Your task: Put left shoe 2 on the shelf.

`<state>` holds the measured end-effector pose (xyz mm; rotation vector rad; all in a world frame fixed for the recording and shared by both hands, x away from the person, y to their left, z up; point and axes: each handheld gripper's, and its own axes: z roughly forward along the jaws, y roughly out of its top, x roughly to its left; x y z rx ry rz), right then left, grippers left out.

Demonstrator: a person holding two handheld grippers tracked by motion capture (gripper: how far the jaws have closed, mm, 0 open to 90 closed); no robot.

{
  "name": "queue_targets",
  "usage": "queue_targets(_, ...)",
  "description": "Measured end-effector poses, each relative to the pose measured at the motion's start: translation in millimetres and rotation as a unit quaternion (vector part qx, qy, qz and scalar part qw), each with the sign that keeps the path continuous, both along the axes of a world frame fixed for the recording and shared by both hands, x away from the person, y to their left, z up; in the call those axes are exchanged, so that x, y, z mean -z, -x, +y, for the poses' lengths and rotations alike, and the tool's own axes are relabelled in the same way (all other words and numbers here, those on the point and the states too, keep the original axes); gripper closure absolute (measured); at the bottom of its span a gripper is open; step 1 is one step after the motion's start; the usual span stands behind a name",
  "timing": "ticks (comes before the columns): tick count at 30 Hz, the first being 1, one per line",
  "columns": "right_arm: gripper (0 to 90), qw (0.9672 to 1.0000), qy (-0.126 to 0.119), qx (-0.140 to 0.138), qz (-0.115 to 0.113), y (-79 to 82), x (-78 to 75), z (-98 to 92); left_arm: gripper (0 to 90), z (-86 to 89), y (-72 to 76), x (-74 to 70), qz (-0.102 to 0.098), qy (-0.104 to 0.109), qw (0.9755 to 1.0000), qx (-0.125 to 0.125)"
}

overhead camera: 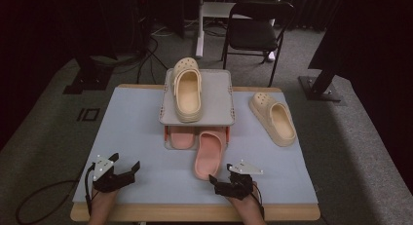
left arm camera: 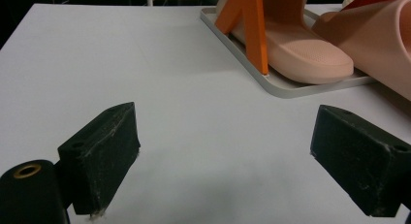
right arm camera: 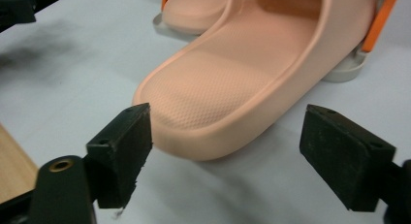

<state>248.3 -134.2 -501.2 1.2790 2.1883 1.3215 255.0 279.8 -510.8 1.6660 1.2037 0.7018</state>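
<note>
Table (overhead camera: 146, 137) with a pale blue top, big dark room behind, folding chair (overhead camera: 255, 28) at the far side. Mid-table sits a two-tier grey shoe rack (overhead camera: 216, 96) with orange posts: one cream clog (overhead camera: 187, 91) on the upper shelf, its mate (overhead camera: 273, 118) loose on the table to the right, well apart from the rack. One pink slide (overhead camera: 181, 136) is parked on the lower tray; the second pink slide (overhead camera: 209, 154) has its toe end at the lower tray and its heel sticking out toward the near edge. That's the piece in play. Its long axis runs near-to-far, slightly angled, heel end pointing at the right gripper (overhead camera: 228, 182), which sits just near of it and a touch right; in the right gripper view the heel (right arm camera: 203, 117) lies dead ahead between the pads, not touched. Right jaws stand wide apart, nothing held. Left gripper (overhead camera: 122, 172) is well off to the near left, also wide open and empty, bare tabletop between its pads (left arm camera: 104, 153). Right hand is clearly the closer one; a straight push forward looks like enough to straddle the heel. No brand, label or readable writing anywhere I can see.
</note>
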Motion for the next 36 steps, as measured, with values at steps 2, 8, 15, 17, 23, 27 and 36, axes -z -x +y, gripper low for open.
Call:
queue_targets(2, 17.2, 0.9999, 0.010, -0.004, -0.003, 2.0, 2.7, 2.9, 10.0, 0.4, -0.1, -0.1, 0.000, 0.000, 1.0000, 0.000)
queue_targets(8, 17.4, 0.9998, 0.022, -0.003, -0.001, 2.8, 7.7, 6.0, 9.9, 0.9, 0.0, -0.2, -0.001, 0.000, 1.0000, -0.001)
queue_targets(15, 19.3, 0.9993, 0.033, 0.018, 0.006, -5.1, 9.7, -0.2, 9.9, 0.8, 0.3, -0.4, -0.002, 0.001, 1.0000, 0.000)
queue_targets(17, 19.3, 0.9993, 0.029, 0.022, 0.007, -8.6, 9.2, -2.7, 10.0, 0.9, 0.0, -0.2, -0.001, -0.001, 1.0000, -0.001)
queue_targets(23, 19.3, 0.9991, 0.034, 0.026, -0.006, -18.2, 10.0, -0.8, 10.0, -0.3, -0.1, 0.0, -0.001, -0.002, 1.0000, 0.000)
queue_targets(27, 19.3, 0.9991, 0.034, 0.025, -0.006, -22.2, 9.7, -0.1, 10.0, 0.5, 0.2, -0.1, 0.000, -0.001, 1.0000, -0.002)
queue_targets(36, 19.3, 0.9980, 0.041, 0.045, -0.016, -38.1, 9.4, -2.6, 10.0, -0.2, 0.0, 0.2, 0.000, -0.002, 1.0000, 0.000)
